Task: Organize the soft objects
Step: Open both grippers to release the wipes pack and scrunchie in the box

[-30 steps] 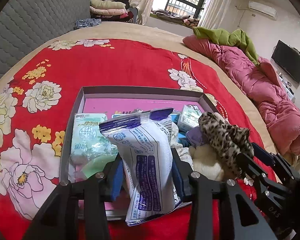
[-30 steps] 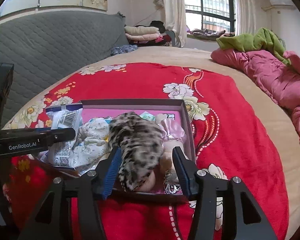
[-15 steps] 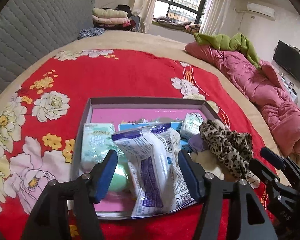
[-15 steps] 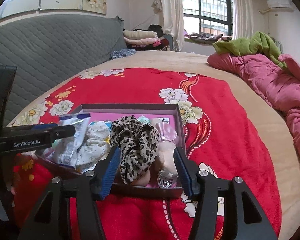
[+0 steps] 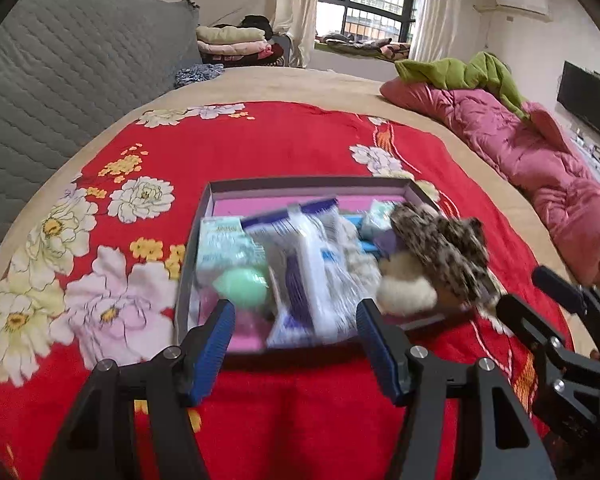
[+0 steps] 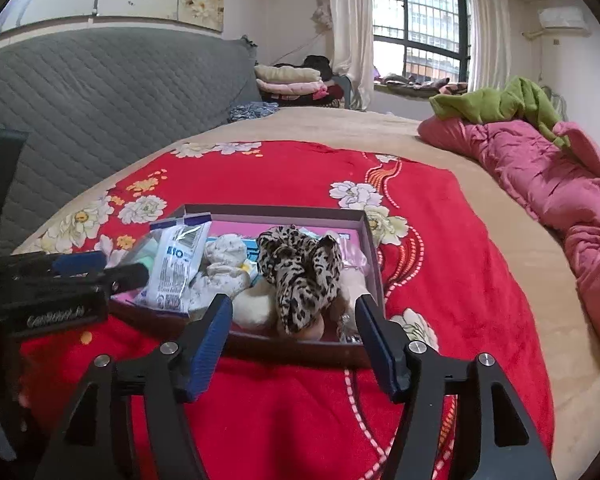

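Observation:
A shallow box (image 5: 300, 183) with a pink floor sits on the red floral blanket; it also shows in the right wrist view (image 6: 370, 236). It holds a white and blue plastic packet (image 5: 312, 276) (image 6: 178, 264), a leopard-print cloth (image 5: 444, 252) (image 6: 300, 268), a cream plush (image 5: 404, 292), a green round item (image 5: 244, 284) and tissue packs. My left gripper (image 5: 296, 332) is open and empty, just short of the box's near edge. My right gripper (image 6: 294, 328) is open and empty before the leopard cloth.
The red floral blanket (image 5: 260, 140) covers a tan bed. A pink quilt (image 5: 540, 168) with a green cloth (image 5: 460, 72) lies on the right. A grey quilted headboard (image 5: 60, 88) is on the left. Folded clothes (image 5: 232, 40) are stacked at the back.
My left gripper let go of the white and blue packet and opened. Both grippers have drawn back from the box. The packet now lies in the box.

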Available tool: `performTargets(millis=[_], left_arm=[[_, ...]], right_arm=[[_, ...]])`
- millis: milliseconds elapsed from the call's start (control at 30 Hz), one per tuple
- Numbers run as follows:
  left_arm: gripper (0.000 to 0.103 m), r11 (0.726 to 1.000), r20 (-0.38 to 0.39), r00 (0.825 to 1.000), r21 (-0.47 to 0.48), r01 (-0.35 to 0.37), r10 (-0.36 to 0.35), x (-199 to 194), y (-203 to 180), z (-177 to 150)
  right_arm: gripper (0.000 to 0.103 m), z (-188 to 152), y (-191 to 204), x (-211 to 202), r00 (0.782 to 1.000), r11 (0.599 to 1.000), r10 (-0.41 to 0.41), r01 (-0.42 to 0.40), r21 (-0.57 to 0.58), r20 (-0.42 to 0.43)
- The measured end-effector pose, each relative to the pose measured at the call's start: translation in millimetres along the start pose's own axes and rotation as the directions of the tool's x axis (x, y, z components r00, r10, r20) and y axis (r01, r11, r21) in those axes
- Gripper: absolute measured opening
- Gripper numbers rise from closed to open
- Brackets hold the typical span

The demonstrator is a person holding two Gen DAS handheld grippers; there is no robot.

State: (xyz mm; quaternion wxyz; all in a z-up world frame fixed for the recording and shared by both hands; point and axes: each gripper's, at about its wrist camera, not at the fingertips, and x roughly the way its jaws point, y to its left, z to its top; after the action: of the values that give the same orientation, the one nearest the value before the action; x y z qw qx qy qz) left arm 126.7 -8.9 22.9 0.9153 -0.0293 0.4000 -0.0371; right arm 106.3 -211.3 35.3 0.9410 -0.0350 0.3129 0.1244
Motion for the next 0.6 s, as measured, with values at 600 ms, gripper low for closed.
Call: performTargets(millis=[600], left_arm=[[0.064, 0.996, 0.030, 0.997, -0.052, -0.067, 0.069, -49.9, -7.2, -39.4]], right_arm=[[0.075, -30.6, 13.3, -47.2, 0.996, 0.996, -0.088, 0.088, 0.009, -0.007]])
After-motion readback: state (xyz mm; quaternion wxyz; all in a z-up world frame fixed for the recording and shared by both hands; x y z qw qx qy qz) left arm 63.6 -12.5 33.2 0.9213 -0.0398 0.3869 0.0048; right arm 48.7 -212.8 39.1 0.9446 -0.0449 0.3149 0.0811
